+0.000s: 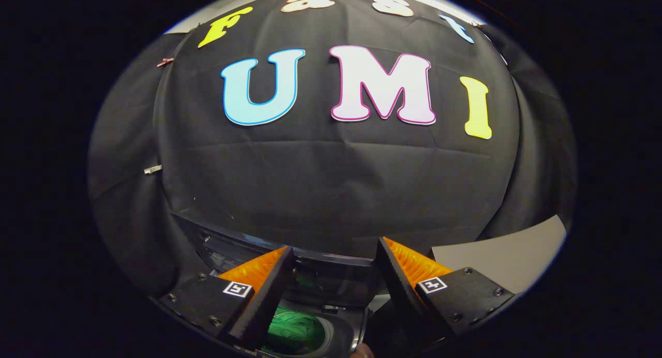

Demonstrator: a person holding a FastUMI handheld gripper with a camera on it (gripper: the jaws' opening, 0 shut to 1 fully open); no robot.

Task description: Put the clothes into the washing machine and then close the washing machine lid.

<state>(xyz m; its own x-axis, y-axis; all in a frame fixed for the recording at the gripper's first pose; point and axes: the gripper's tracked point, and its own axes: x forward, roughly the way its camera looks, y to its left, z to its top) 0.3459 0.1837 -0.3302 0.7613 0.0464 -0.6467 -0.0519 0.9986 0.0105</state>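
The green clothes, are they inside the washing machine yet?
Looks like yes: the green clothes lie in the washing machine opening, between the open gripper fingers.

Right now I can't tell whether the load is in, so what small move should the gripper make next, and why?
Probably tip down toward the washing machine. The gripper is open and holds nothing, something green lies low between its fingers, seemingly inside the drum opening, and the view faces mostly the booth wall. A lower look would show the lid.
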